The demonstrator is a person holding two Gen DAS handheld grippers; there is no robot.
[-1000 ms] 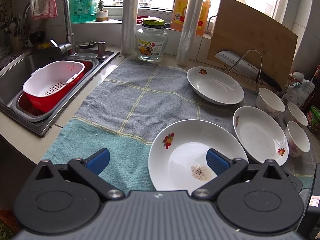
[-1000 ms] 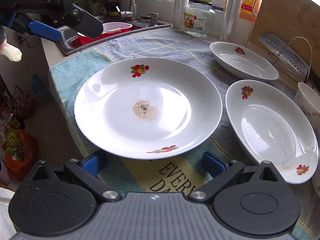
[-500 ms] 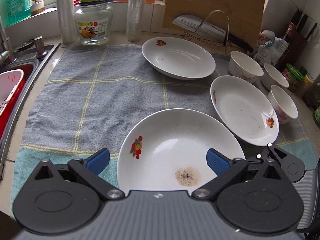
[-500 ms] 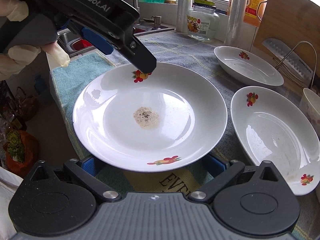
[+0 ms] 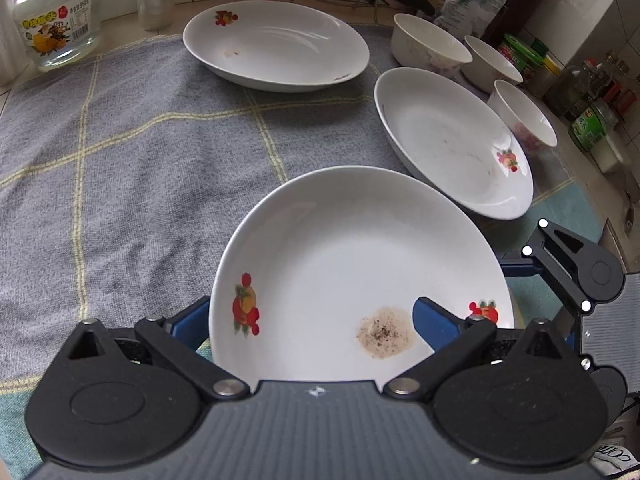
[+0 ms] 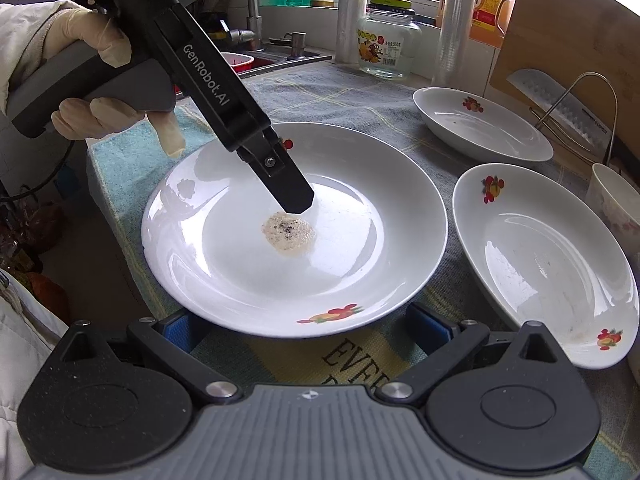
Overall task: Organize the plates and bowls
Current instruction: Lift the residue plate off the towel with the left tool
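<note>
My left tool point(image 5: 312, 312) is spread wide, one finger point(image 5: 434, 322) above the soiled plate point(image 5: 352, 256) and the other point(image 5: 192, 318) outside its rim, gripping nothing. My right tool point(image 6: 302, 326) also gapes wide at the plate's near rim; whether it touches, I cannot quite tell. The plate lies on the towel point(image 5: 120, 140) at the tabletop's front edge, two more plates point(image 5: 452, 140) point(image 5: 276, 42) beyond it.

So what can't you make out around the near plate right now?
- Left hand-held gripper: in the left wrist view the plate covers one finger; contact unclear.
- Right hand-held gripper: in the right wrist view the plate rim hides its fingertips.
- Plate's near edge: cut off by the gripper body in the left wrist view.
- Third bowl: inside hidden.
</note>
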